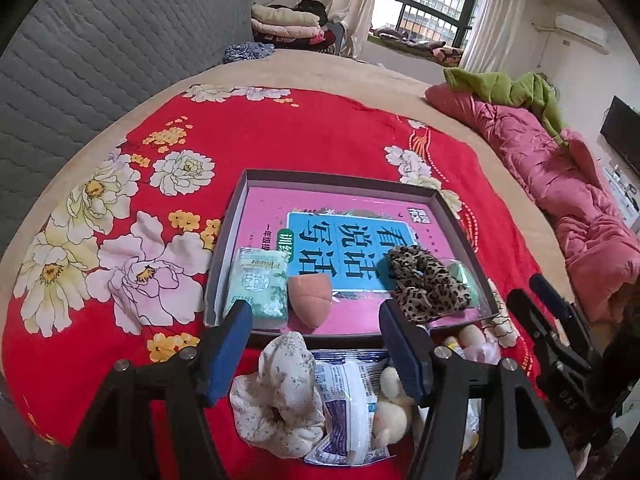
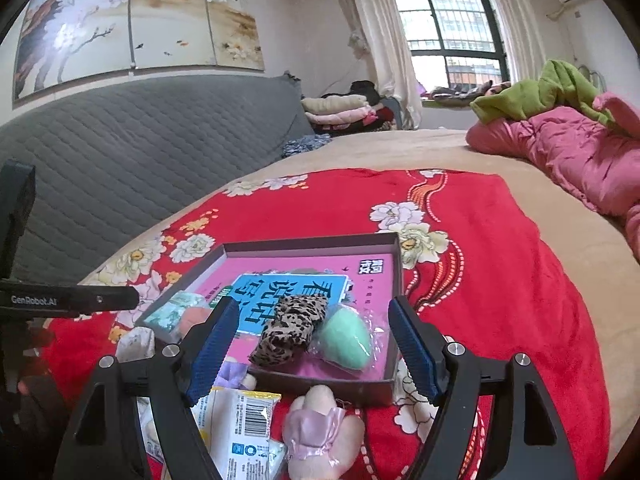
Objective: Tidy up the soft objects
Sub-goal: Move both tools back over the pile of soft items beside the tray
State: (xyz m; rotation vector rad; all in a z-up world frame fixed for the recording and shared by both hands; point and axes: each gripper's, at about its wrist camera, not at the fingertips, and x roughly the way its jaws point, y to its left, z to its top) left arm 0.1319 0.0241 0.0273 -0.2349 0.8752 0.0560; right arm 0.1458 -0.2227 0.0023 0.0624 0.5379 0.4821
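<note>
A shallow grey box [image 1: 234, 216] [image 2: 394, 256] with a pink book inside lies on the red blanket. In it are a green tissue pack [image 1: 258, 284], a peach sponge [image 1: 310, 294], a leopard scrunchie [image 1: 426, 282] [image 2: 290, 328] and a green sponge [image 2: 346, 338]. In front of the box lie a floral scrunchie [image 1: 280, 396], a plastic packet [image 1: 350, 404] [image 2: 240, 424], a cream plush [image 1: 394, 404] and a pink plush toy [image 2: 320, 428]. My left gripper [image 1: 316, 352] is open above the floral scrunchie and packet. My right gripper [image 2: 310, 350] is open and empty over the box's near edge.
A red floral blanket [image 1: 304, 136] covers the bed. A grey quilted headboard [image 1: 100, 60] is at the left. A pink quilt [image 1: 560, 184] and green garment [image 1: 508, 88] lie at the right. Folded clothes [image 2: 340, 110] are stacked at the back.
</note>
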